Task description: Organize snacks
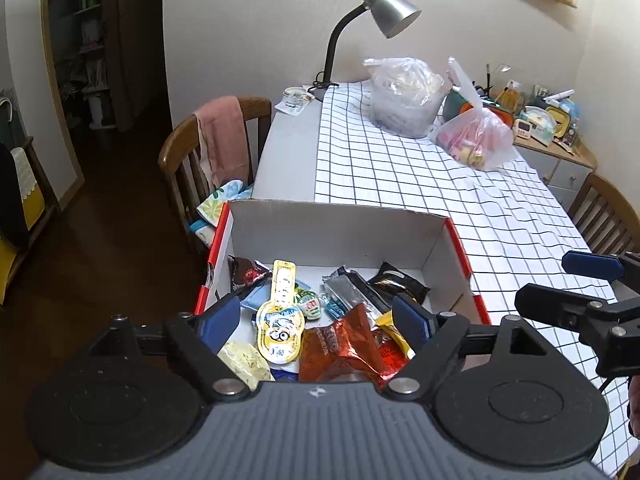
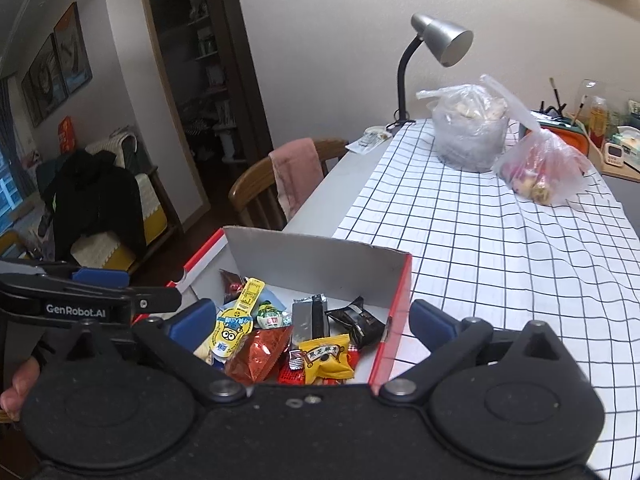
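White cloth with a black grid (image 1: 460,208) covers the table, on which two plastic bags (image 1: 404,96) stand at the far end near a grey desk lamp (image 1: 384,8). At the near edge sits a red-and-white cardboard box (image 1: 340,228), open-topped, holding the loose snacks (image 1: 320,320): a yellow cartoon pouch (image 2: 234,328), an orange-red packet (image 2: 260,354), a yellow wrapped cake (image 2: 326,360) and dark wrappers. Both tools hang above the box, the left gripper (image 1: 316,322) spread wide and the right gripper (image 2: 312,326) fully spread, nothing between either's pads.
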`<state>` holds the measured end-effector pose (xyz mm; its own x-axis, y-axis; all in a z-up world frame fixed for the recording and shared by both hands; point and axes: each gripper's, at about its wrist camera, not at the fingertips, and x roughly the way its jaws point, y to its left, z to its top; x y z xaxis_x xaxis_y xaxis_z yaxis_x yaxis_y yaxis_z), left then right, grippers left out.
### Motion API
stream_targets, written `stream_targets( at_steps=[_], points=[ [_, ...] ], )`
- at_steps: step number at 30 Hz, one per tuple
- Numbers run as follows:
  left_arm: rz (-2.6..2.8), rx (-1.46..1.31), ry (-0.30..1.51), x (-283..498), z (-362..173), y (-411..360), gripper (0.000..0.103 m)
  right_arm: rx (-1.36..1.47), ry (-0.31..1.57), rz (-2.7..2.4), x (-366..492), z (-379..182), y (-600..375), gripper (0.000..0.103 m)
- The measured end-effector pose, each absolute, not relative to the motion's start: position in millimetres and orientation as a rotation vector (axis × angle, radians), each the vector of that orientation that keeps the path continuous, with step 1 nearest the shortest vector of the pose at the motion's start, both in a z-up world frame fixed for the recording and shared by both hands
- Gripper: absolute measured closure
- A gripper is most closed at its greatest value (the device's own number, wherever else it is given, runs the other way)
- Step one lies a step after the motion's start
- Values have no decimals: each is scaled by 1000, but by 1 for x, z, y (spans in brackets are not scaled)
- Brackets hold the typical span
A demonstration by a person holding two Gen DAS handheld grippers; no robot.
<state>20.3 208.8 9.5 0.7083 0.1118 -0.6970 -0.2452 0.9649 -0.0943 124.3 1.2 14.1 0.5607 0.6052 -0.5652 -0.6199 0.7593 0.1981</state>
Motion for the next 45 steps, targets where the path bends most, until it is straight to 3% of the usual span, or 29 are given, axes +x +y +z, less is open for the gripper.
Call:
stream_targets(
  at_steps=[4, 8, 45],
  points=[
    [195, -193, 757, 12, 13, 205, 18, 12, 657, 690, 115, 14, -9, 0],
    [192, -187, 755, 4, 16, 198, 7, 29, 648, 664, 101, 12, -14, 0],
    [273, -186, 717, -19, 24, 183, 6, 59, 611, 548, 73, 8, -19, 0]
  ],
)
